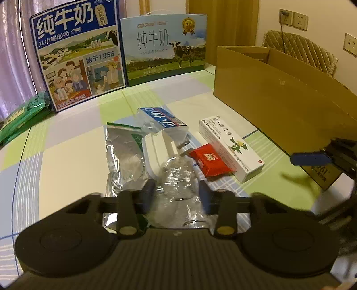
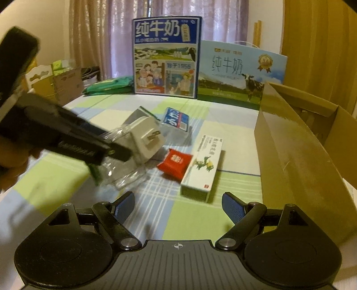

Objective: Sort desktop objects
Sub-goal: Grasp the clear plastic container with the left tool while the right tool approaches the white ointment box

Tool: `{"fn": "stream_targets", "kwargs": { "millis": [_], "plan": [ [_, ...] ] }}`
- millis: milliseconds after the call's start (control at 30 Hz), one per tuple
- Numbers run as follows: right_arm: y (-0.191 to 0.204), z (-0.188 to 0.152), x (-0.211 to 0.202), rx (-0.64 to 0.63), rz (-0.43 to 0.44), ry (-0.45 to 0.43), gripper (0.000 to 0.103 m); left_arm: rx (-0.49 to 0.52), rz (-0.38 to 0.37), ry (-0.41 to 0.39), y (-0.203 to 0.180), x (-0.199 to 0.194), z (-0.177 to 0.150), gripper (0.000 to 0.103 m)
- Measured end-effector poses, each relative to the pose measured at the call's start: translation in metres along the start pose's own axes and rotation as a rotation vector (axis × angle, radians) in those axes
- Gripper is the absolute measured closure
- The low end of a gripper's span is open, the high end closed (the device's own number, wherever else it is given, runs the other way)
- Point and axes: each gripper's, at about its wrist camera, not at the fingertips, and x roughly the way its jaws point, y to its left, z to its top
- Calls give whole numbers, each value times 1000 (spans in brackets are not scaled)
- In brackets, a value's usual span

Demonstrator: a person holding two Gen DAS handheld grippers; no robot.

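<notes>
Clear plastic bottle [image 1: 178,189] clamped by left gripper [image 1: 176,191]; right gripper [image 2: 177,206] spread.

At the far table edge we see two milk cartons standing upright side by side: a dark blue one [image 1: 78,55] and a pale blue one [image 1: 165,46] bearing a cow picture. Green packets [image 2: 109,85] lie left of them. Curtains [image 2: 100,33] hang behind. Wall sockets [image 1: 300,21] sit at the upper right.

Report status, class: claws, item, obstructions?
Left claw shut on clear plastic wrapper. Right claw open, empty. White charger rests on wrapper. Cardboard box open.
</notes>
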Motion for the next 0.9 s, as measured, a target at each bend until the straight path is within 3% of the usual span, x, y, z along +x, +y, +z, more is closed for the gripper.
{"fn": "stream_targets", "kwargs": {
  "millis": [133, 300, 367, 400, 433, 600, 900],
  "plan": [
    [-7, 8, 18, 45, -7, 25, 36, -65, -12, -1, 5, -7, -4, 72],
    [-11, 18, 44, 76, -59, 55, 41, -131, -31, -12, 9, -17, -11, 76],
    [-13, 19, 52, 96, -73, 78, 49, -131, -30, -16, 7, -21, -12, 77],
    [-15, 19, 55, 113, -75, 90, 63, -131, -28, -17, 5, -23, -14, 77],
    [-16, 18, 55, 125, -82, 96, 66, -135, -28, -17, 5, -25, -15, 77],
    [-11, 6, 26, 126, -75, 115, 66, -226, -28, -20, 3, -45, -32, 77],
    [16, -41, -62, 94, -33, 140, 66, -431, -18, -26, -21, -108, -92, 77]
  ]
}}
